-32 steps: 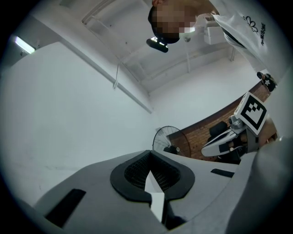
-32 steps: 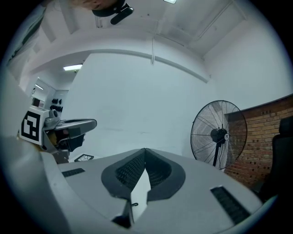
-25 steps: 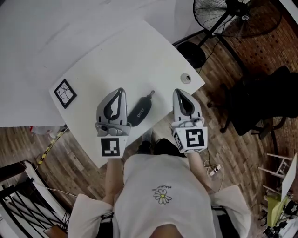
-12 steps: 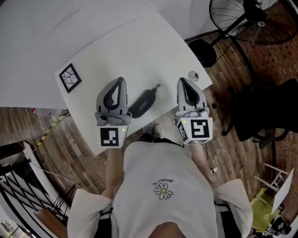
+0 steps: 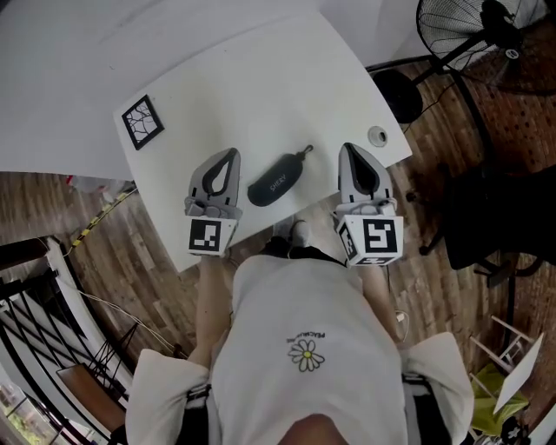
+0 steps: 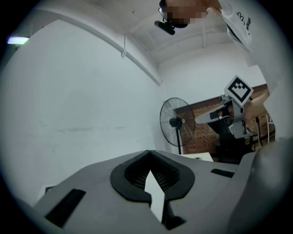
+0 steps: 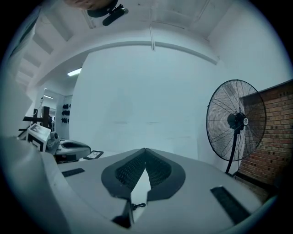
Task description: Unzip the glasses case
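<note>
Where the glasses case point(image 5: 276, 182) lies, the white table point(image 5: 261, 78) is near its front edge; the case is dark, oblong and flat on the surface, set at a slant, and it looks closed. Its zipper pull point(image 5: 306, 154) sticks out from the far end, toward the right.

The left gripper point(image 5: 229, 155) stands just beside the case on one side and the right gripper point(image 5: 348, 148) a little apart on the other, so the case lies between them, touched by neither. Both point away from the person, roughly level. In the left gripper view the jaws meet at their tips with nothing between them; the right gripper view shows the same, tips together and empty. A small dark clasp point(image 7: 138, 205) shows low in the slit below the right jaws; what it belongs to cannot be told.

Farther out on the table, a square marker card point(image 5: 142, 121) lies near the left corner and a small round cap point(image 5: 377, 135) near the right corner. Beyond the table stand a pedestal fan point(image 5: 486, 26) and a black chair point(image 5: 504, 217) on a wooden floor point(image 5: 130, 252). The person's white shirt point(image 5: 304, 348) fills the lower middle of the head view.
</note>
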### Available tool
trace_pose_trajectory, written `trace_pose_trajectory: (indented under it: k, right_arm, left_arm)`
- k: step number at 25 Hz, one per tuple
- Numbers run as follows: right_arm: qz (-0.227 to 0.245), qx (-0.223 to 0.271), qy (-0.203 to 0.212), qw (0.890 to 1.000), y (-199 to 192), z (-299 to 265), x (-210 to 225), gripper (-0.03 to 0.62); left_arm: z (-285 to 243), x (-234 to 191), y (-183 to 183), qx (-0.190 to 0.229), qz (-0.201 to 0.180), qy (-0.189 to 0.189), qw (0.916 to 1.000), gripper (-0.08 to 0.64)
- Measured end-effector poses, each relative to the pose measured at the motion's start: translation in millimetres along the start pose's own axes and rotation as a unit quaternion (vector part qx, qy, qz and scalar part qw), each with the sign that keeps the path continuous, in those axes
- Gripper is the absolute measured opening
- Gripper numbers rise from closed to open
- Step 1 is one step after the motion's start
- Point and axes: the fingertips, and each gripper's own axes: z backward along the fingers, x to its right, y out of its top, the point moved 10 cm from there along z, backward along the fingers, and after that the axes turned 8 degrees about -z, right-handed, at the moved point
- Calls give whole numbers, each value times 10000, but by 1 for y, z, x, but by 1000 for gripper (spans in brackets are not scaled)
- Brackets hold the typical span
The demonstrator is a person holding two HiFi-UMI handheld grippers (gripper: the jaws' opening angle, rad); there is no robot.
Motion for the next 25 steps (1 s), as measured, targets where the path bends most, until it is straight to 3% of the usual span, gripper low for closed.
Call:
trace_pose_trajectory:
  k: [8,14,17,19,25]
  right_arm:
    - [-140,-367,105,9992,-20,0,-1,8]
    - [-286,-616,166,9976,-32,2,0,8]
    - [-367,-740,186,9964,-40,2,0,8]
    - [-400,-823,215,9956,-45,3,-2,8]
    - [-442,-963,238,9941,-54,9,-1,8]
  left_arm:
    - [25,29,-74,-1458,367,-301,9882,12]
    - [45,57,-102,-2077,850,-451,9734,12]
    - [49,65,-115,-2481,1021,-640,9612,12]
    - [50,69,-120,-2635,1078,-758,9556,12]
    - [53,74,-120,-2717,1016,-848,9532,12]
